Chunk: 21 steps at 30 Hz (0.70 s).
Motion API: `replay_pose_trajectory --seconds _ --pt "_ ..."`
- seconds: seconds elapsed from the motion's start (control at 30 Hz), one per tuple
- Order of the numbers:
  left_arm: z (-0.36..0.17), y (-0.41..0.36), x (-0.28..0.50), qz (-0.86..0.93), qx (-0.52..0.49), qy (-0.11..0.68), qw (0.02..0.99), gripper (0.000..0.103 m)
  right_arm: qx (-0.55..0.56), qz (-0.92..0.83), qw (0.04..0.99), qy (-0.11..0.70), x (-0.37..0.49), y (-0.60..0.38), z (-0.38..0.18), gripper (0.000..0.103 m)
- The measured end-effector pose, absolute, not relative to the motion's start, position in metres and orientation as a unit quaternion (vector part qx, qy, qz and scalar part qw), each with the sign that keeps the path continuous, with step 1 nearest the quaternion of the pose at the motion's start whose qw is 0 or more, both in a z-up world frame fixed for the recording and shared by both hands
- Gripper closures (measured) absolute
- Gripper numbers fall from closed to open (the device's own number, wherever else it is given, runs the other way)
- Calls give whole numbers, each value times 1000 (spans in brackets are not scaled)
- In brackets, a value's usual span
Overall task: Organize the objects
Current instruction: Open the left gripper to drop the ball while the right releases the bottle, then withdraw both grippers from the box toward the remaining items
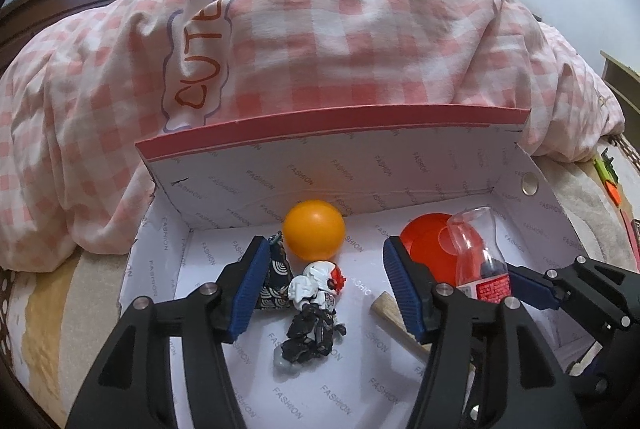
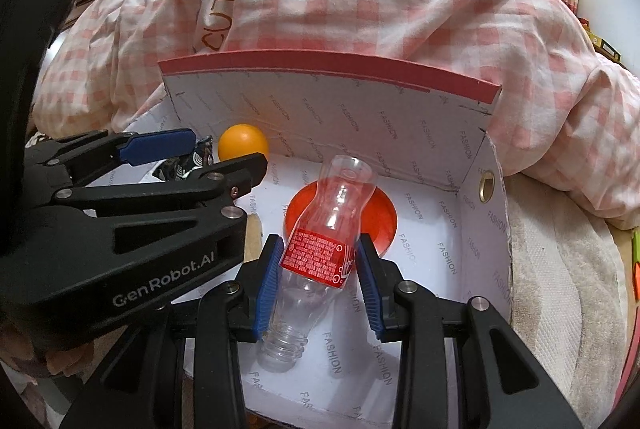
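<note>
Currently my right gripper [image 2: 318,273] pinches the clear plastic bottle with red label [image 2: 320,253], blue pads pressed on the label either side, neck toward me, base raised over the flat red disc [image 2: 380,221]. Bottle is inside the white cardboard box printed FASHION [image 2: 460,241], right half. My left gripper [image 1: 326,285] has fingers spread, nothing between pads. Below the gap lies the small black-and-white toy figure w/ red face [image 1: 314,313], on box floor. Left pad sits just beside the dark patterned fabric pouch [image 1: 276,281]; orange plastic ball [image 1: 314,235] rests near back wall.

Risks, my judgement:
- bottle is smooth, gripped off-centre; may swing or slip on release.
- dropped bottle could knock the disc.
- both grippers crowd close; collision possible.
- ball may roll if nudged.
</note>
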<state>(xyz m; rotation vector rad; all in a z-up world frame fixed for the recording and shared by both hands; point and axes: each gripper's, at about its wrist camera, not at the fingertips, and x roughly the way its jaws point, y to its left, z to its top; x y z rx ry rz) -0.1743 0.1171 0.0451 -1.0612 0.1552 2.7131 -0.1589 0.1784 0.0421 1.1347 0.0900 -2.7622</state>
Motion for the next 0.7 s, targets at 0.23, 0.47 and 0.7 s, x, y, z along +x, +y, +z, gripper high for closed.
replay_pose_trajectory --seconds 0.23,0.47,0.7 --pt "49 116 -170 924 -363 44 116 43 358 -931 69 27 -156 176 52 51" --pt "53 122 -163 924 -359 50 121 40 343 -936 72 43 -147 170 60 46" --pt "62 118 -151 925 -354 47 129 39 328 -941 76 40 -133 171 69 46"
